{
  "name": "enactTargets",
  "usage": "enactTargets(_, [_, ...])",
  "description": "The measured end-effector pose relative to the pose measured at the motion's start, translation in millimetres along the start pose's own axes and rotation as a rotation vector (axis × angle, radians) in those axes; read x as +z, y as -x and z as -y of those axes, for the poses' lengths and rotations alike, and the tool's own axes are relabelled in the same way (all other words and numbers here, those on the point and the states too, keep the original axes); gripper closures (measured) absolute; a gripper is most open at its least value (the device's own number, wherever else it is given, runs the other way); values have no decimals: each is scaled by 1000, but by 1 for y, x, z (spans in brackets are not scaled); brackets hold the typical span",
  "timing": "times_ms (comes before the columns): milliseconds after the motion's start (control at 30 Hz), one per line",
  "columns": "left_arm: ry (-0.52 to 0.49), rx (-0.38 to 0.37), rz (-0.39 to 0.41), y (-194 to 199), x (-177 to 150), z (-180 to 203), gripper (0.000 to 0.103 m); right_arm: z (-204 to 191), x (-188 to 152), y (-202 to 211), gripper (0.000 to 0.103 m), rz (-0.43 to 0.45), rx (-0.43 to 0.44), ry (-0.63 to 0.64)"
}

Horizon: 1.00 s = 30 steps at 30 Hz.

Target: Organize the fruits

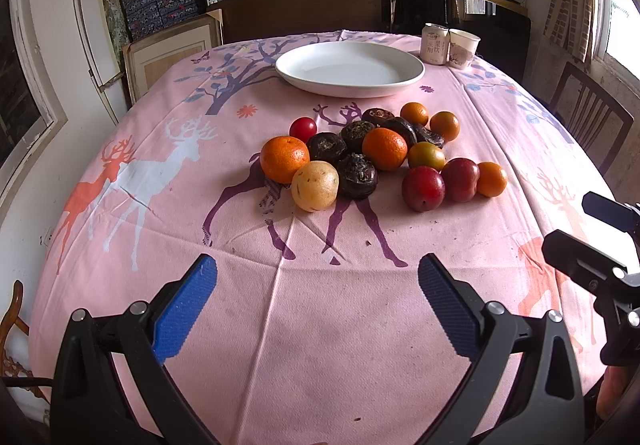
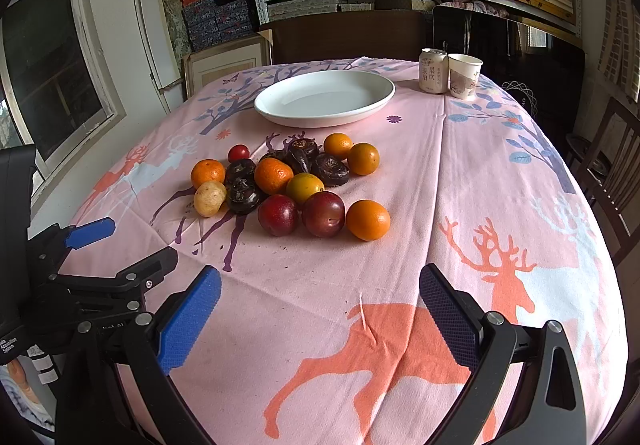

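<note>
A pile of fruit lies mid-table: several oranges [image 1: 285,158] [image 2: 367,219], two red plums [image 1: 423,188] [image 2: 323,213], dark water chestnuts [image 1: 357,176] [image 2: 243,196], a yellow round fruit [image 1: 315,185] [image 2: 209,198] and a small red tomato [image 1: 303,128] [image 2: 239,153]. Behind the pile sits an empty white plate [image 1: 349,69] [image 2: 324,97]. My left gripper [image 1: 318,287] hovers open over the cloth, short of the pile. My right gripper [image 2: 320,295] is open too, nearer the table's front, with nothing between its fingers. Each gripper shows at the edge of the other's view.
A pink deer-print tablecloth [image 1: 320,325] [image 2: 480,185] covers the table. A drink can [image 1: 434,43] [image 2: 433,69] and a paper cup [image 1: 463,48] [image 2: 464,75] stand at the back right. Wooden chairs [image 1: 592,117] flank the right side; shelves of boxes fill the back wall.
</note>
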State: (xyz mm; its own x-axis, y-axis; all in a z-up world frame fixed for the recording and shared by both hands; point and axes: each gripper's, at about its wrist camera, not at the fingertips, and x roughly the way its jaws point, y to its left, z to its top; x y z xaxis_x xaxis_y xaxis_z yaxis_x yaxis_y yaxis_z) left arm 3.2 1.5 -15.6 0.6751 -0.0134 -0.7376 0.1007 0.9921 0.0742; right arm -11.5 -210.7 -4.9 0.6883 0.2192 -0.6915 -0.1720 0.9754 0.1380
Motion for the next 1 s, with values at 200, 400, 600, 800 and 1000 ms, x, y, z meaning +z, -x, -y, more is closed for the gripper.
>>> enactTargets(200, [1, -1, -1, 0, 0, 0, 4, 2, -1, 0, 3, 1, -1, 2])
enactTargets(400, [0, -2, -6, 0, -2, 1, 4, 0, 0, 0, 3, 1, 0, 1])
enactTargets(600, [-1, -1, -8, 0, -2, 2, 4, 1, 0, 0, 3, 1, -1, 1])
enactTargets(800, [-2, -1, -8, 0, -2, 2, 4, 1, 0, -1, 3, 0, -1, 1])
enactTargets(1000, [-11, -2, -13, -3, -3, 4, 4, -1, 0, 0, 3, -6, -2, 3])
